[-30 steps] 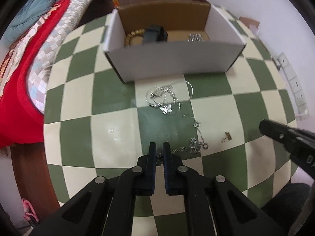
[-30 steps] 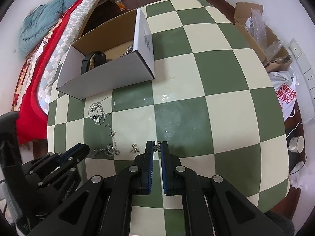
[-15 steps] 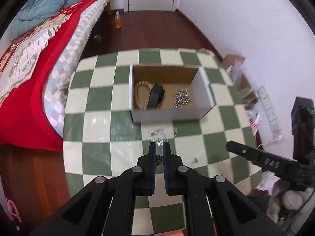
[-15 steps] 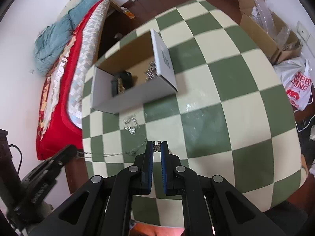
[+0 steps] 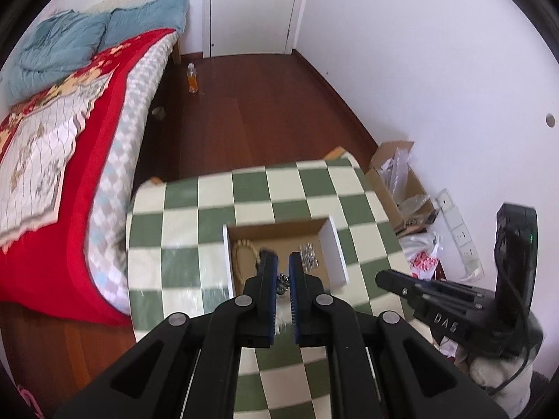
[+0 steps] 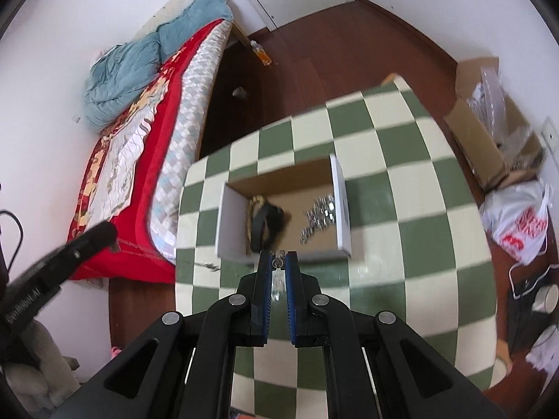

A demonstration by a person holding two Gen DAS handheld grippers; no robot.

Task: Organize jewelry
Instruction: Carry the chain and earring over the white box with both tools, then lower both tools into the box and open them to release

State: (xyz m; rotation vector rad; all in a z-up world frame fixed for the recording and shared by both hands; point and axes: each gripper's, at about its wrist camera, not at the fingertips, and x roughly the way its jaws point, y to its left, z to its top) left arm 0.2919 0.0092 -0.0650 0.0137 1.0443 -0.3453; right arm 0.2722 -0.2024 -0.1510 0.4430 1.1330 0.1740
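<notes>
We hold a thin chain [image 6: 278, 279] between both grippers, one end in each, high above the counter [image 6: 401, 209], most likely so it hangs clear and untangled and can be fed into the box [image 6: 340, 206] in one go. The left gripper [image 5: 283, 276] is pressed nearly together on a small dark knot of links, and the right gripper [image 6: 278, 265] pinches a small silver clasp-like end at its tips. In the right view a faint line of chain runs from the left gripper toward the box's near wall, though blur keeps us from tracing it fully.

The box sits open on the checked counter. Inside it lie a beaded bracelet [image 5: 241, 255] at the left, a dark band [image 6: 260, 223] against it, and a silver pile [image 6: 319, 216] at the right.

Against the frames of a second ago, both grippers have risen a long way: then they were low at the counter among loose pieces, with the box large and close. Half a second ago we were partway up, with a silver tangle visible in front of the box. Now the box looks small beneath us, more of the room shows, and the left gripper has drifted over the box opening. The grips look unchanged.
</notes>
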